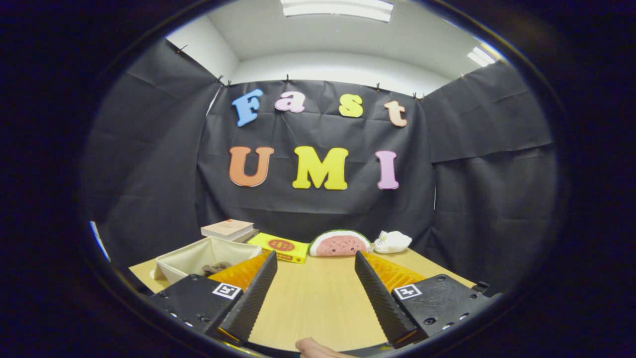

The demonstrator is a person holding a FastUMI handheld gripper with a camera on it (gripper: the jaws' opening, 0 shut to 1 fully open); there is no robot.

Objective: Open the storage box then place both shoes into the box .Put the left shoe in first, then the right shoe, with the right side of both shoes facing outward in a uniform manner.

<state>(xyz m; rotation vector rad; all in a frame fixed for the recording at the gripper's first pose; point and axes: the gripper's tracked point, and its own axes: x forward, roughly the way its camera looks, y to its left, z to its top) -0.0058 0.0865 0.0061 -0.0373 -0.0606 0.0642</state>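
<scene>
**Gripper standing wide over bare table, storage box off to the left**

Wooden table (318,298) is taking up the lower part of the scene, light grain, bare between the fingers.

Gripper (315,261) is sitting low over the table, jaws spread wide and gripping nothing. Fingers (253,293) are showing dark ribbed inner faces with orange outer sides, and black mounts behind them are carrying small square markers. A fingertip of the person's hand (315,348) is showing just behind the jaws.

Storage box (198,258) is resting on the table left of the left finger and partly hidden behind it. It is looking like a cream fabric bin with soft, slightly sagging walls and an open top, with no lid visible. Something dark (217,268) is lying in its bottom; cannot tell what it is.

Beyond the fingers, along the back of the table: a book (227,228) is lying flat behind the box, a flat yellow box (279,246) is sitting just right of the book, a watermelon-slice plush (340,243) is standing next to that, and a small white plush (392,241) is lying just beside the watermelon.
</scene>
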